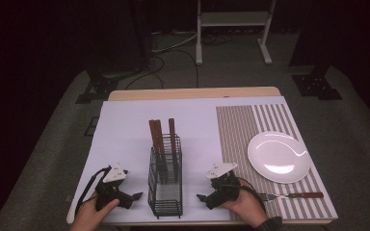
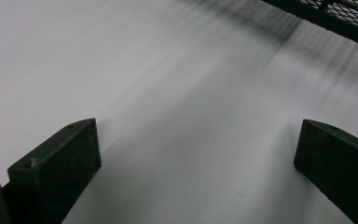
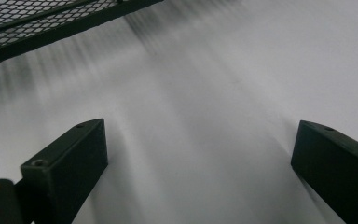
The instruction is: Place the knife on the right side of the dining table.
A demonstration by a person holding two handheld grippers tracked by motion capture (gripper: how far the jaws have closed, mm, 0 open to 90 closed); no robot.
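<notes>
A black wire-mesh holder [image 1: 165, 180] stands near the table's front edge with three brown-handled utensils [image 1: 160, 134] upright in it. My left gripper [image 1: 134, 196] rests on the white sheet just left of the holder, jaws pointing toward it, open and empty. My right gripper [image 1: 201, 198] rests just right of the holder, open and empty too. In the left gripper view the jaws stand wide over bare white sheet [image 2: 177, 93], with the holder's base [image 2: 335, 18] at the top right. The right gripper view has the holder's base [image 3: 51, 23] at its top left.
A white plate [image 1: 278, 156] lies on a striped placemat [image 1: 238, 130] at the right. A fork with a brown handle [image 1: 294, 195] lies on the mat near the front edge, beside my right hand. The white sheet [image 1: 125, 125] covers the left of the table.
</notes>
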